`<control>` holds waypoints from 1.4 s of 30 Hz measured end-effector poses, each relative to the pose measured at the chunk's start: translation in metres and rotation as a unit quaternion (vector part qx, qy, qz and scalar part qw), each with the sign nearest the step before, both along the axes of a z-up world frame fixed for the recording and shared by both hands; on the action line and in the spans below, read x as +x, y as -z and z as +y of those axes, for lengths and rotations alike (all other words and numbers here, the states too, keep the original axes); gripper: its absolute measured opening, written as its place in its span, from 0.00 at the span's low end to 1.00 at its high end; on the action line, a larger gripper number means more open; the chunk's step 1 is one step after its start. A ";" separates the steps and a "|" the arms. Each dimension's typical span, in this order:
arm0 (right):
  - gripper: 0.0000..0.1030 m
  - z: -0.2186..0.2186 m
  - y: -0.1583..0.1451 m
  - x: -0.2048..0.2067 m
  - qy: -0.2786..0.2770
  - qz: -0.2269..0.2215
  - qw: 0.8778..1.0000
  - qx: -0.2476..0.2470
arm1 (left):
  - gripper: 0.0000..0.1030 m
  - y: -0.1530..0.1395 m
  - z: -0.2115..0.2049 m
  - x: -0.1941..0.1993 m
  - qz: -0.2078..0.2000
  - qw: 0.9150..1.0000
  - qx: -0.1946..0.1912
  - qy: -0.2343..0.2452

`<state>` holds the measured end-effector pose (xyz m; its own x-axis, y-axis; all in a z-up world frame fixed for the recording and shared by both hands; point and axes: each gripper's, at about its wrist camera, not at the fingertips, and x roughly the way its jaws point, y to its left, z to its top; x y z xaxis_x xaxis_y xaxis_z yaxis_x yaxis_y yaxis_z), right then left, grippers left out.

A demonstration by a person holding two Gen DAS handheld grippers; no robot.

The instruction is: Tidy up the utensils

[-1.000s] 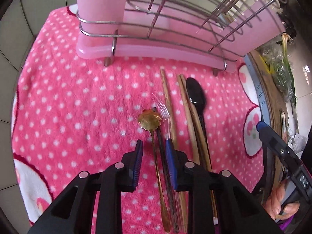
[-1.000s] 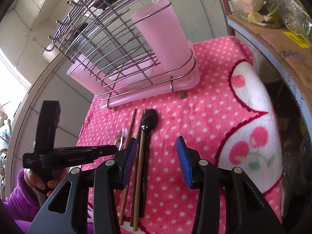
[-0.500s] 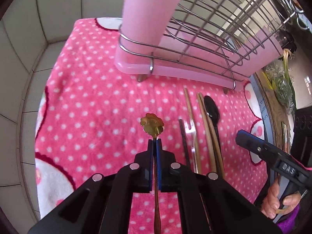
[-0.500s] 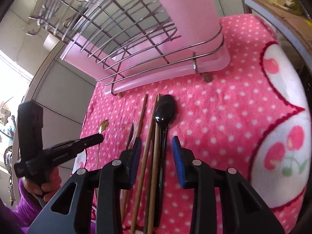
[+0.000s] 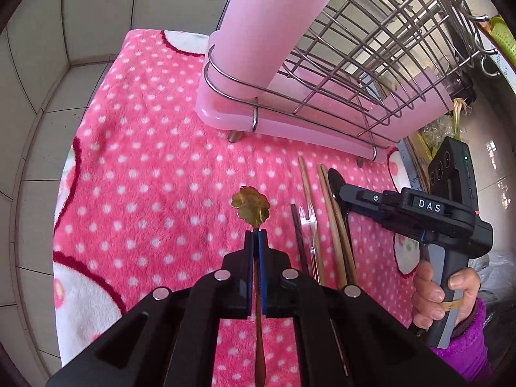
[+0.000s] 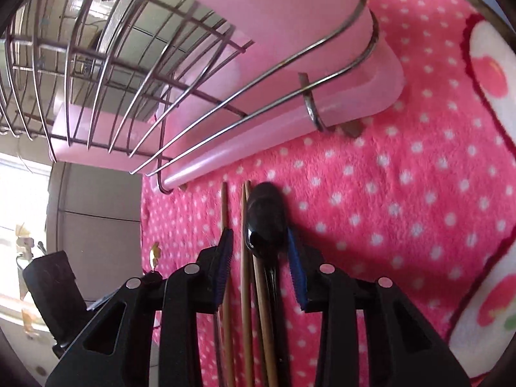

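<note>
My left gripper [image 5: 256, 237] is shut on a gold flower-bowled spoon [image 5: 251, 205] and holds it above the pink dotted blanket [image 5: 145, 177]. Wooden chopsticks [image 5: 332, 222], a dark chopstick [image 5: 298, 235], a clear plastic fork [image 5: 309, 225] and a black spoon lie side by side to its right. My right gripper [image 6: 259, 251] is open, low over the blanket, its jaws on either side of the black spoon [image 6: 266, 222] and two chopsticks [image 6: 246, 258]. It shows in the left wrist view [image 5: 403, 209] over that row.
A wire dish rack on a pink drip tray [image 5: 290, 125] with a tall pink cup holder [image 5: 271, 29] stands at the back of the blanket. Tiled wall [image 5: 64, 48] lies to the left. A shelf with greens [image 5: 451, 119] is on the right.
My left gripper closed on the gold spoon and lifted it. My right gripper moved forward and down over the black spoon and narrowed its opening.
</note>
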<state>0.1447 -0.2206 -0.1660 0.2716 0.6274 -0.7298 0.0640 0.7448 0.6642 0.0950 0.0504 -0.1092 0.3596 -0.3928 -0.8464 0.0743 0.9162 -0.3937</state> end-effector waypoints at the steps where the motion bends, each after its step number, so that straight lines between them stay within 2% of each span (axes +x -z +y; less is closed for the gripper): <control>1: 0.28 0.001 0.000 0.000 0.000 -0.005 1.000 -0.001 | 0.02 -0.001 0.001 0.000 -0.001 1.000 -0.001 -0.001; 2: 0.18 0.001 0.000 0.000 -0.001 -0.009 1.000 -0.005 | 0.02 -0.001 0.000 0.000 -0.002 1.000 -0.001 -0.001; 4: 0.16 0.001 0.000 -0.004 0.001 -0.016 1.000 0.000 | 0.02 -0.004 0.004 -0.001 -0.003 1.000 0.000 -0.002; 6: 0.08 0.001 -0.005 -0.011 0.000 -0.032 0.999 0.003 | 0.02 -0.006 0.005 -0.003 -0.008 1.000 -0.001 -0.004; 11: 0.06 -0.007 -0.025 -0.028 -0.002 -0.081 0.997 -0.004 | 0.01 -0.022 0.009 -0.010 -0.029 1.000 -0.005 -0.007; 18: 0.05 -0.020 -0.061 -0.056 0.010 -0.160 0.987 -0.018 | 0.01 -0.050 0.008 -0.024 -0.083 0.996 -0.001 -0.014; 24: 0.04 -0.027 -0.095 -0.090 0.012 -0.237 0.970 -0.060 | 0.01 -0.078 0.008 -0.037 -0.132 0.991 0.002 -0.026; 28: 0.04 -0.031 -0.109 -0.106 0.019 -0.269 0.961 -0.059 | 0.01 -0.095 0.007 -0.043 -0.165 0.986 0.004 -0.032; 32: 0.04 -0.038 -0.132 -0.118 0.027 -0.313 0.947 -0.061 | 0.01 -0.113 0.009 -0.048 -0.195 0.980 0.000 -0.039; 38: 0.04 -0.039 -0.175 -0.120 0.035 -0.371 0.924 -0.085 | 0.01 -0.144 0.016 -0.052 -0.239 0.970 -0.006 -0.052; 42: 0.01 -0.044 -0.194 -0.115 0.043 -0.388 0.917 -0.082 | 0.01 -0.161 0.020 -0.049 -0.259 0.964 -0.009 -0.061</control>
<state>0.0299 -0.2649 0.0277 0.7927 0.4787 -0.3774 -0.3177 0.8528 0.4144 0.0464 0.0708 0.0513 0.7763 -0.3332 -0.5351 0.1564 0.9242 -0.3485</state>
